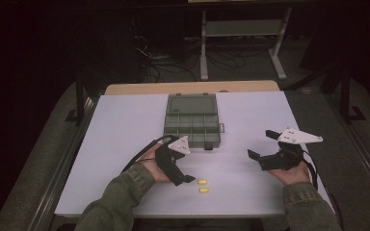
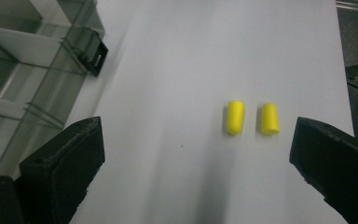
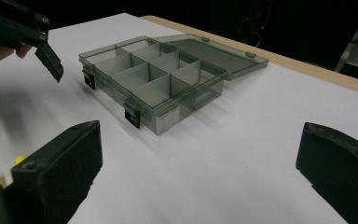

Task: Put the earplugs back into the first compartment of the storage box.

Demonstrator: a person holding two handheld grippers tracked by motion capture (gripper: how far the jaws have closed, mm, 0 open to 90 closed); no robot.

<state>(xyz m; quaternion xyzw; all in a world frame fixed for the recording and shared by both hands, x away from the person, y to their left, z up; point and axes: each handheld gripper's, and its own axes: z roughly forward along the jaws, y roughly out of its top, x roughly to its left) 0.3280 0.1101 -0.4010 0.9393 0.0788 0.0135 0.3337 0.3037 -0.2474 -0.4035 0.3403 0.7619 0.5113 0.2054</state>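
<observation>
Left claw [image 1: 185,179] hangs low over the white table [image 1: 125,144], jaws spread wide and gripping nothing, and it points right at the two yellow earplugs [image 1: 203,186]. In the left gripper view those plugs lie side by side between the two black jaws, one earplug [image 2: 235,117] just beside the other earplug [image 2: 270,119], close but not touching, both flat on the table with their rounded ends toward the far side. From the high view they sit near the table's front edge, just right of the left claw's tip.

Over to the right claw [image 1: 260,144]: released as well, jaws far apart, empty, held over bare table well to the right of the earplugs. A hand [image 1: 294,173] in an olive sleeve holds it from below, the grey plate on top.

Farther out, the grey compartment box [image 1: 192,126] rests at the middle of the table with its clear lid [image 1: 191,103] thrown back flat toward the far edge. In the right gripper view its dividers stand up clearly, and the compartments that can be seen into look empty. The box stands beyond both claws, apart from the earplugs. The left claw also shows at the upper left of that view.
</observation>
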